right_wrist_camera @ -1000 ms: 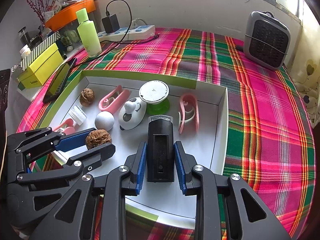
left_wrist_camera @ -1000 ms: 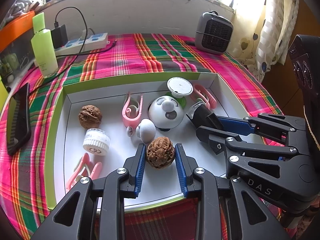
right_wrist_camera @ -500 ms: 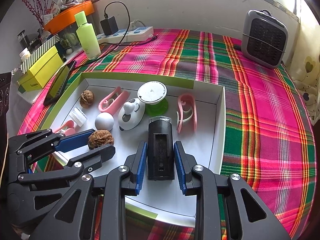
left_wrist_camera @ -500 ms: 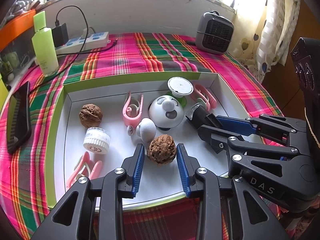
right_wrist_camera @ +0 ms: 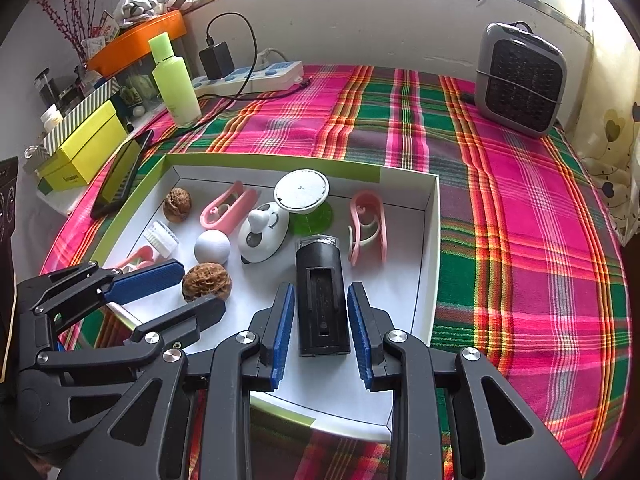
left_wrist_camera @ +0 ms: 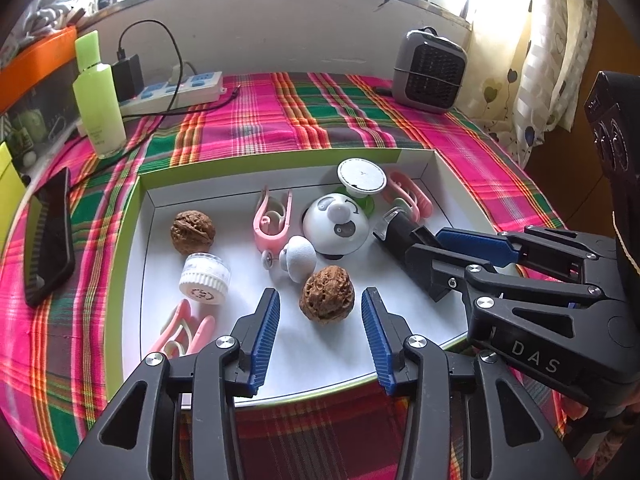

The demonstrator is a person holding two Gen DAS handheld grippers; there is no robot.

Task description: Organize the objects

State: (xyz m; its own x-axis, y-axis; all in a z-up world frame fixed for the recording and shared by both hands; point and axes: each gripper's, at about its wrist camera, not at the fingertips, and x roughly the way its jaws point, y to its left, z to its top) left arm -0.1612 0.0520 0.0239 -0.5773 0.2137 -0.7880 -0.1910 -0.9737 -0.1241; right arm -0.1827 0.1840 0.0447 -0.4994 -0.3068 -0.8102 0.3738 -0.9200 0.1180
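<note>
Plaid cloth: covers the tabletop under a window wall.
Walnut: in the white tray, between the left hand-held gripper pads, which have just been opening and stand clear of it.
Right hand-held gripper: clamped on the black case.

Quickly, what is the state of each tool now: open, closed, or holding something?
Left tool: open, jaws just widened; the walnut sits free between them.
Right tool: around the black device, small gaps visible; grip cannot be told.

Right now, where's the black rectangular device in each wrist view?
Left wrist: black device at centre right, partly hidden behind the right gripper.
Right wrist: lower centre, lying in the white tray between the right gripper's blue pads.
Shared landmark: panda-faced dome beside it.
</note>
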